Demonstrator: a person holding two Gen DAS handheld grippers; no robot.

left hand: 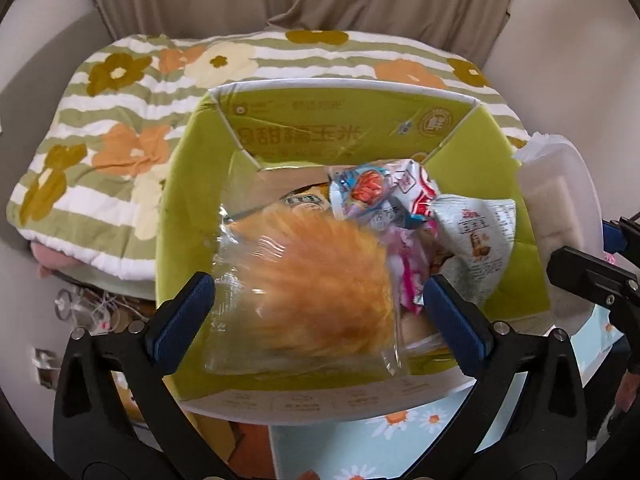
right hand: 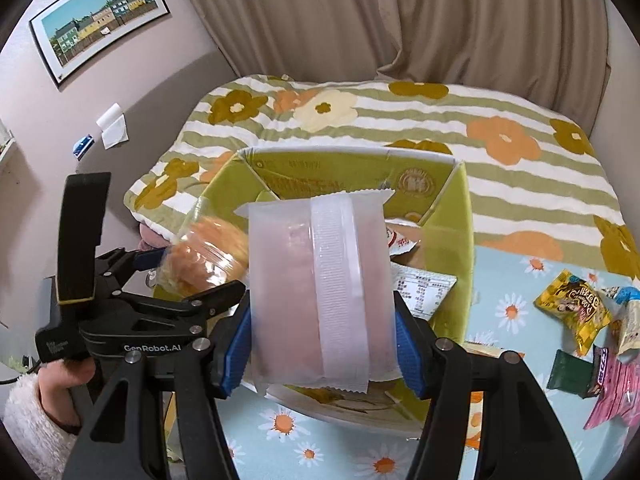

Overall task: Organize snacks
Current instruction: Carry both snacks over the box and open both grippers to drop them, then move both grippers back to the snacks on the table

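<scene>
A green cardboard box [left hand: 188,184] stands open on the table and holds several snack packets [left hand: 376,192]. My left gripper [left hand: 316,312] is open over the box; a clear bag with an orange bun [left hand: 320,292] lies blurred between its fingers, apart from the pads. My right gripper [right hand: 322,336] is shut on a frosted white packet [right hand: 316,292] and holds it upright over the box's near right side [right hand: 452,232]. The bun bag [right hand: 204,260] and the left gripper [right hand: 132,308] show in the right wrist view. The white packet [left hand: 560,208] shows at the right in the left wrist view.
Loose snack packets lie on the blue daisy tablecloth [right hand: 512,400] at the right: a yellow one [right hand: 572,308], a dark green one [right hand: 568,372], a pink one [right hand: 616,396]. A flowered striped quilt [right hand: 400,120] lies behind the box. Beige curtains hang at the back.
</scene>
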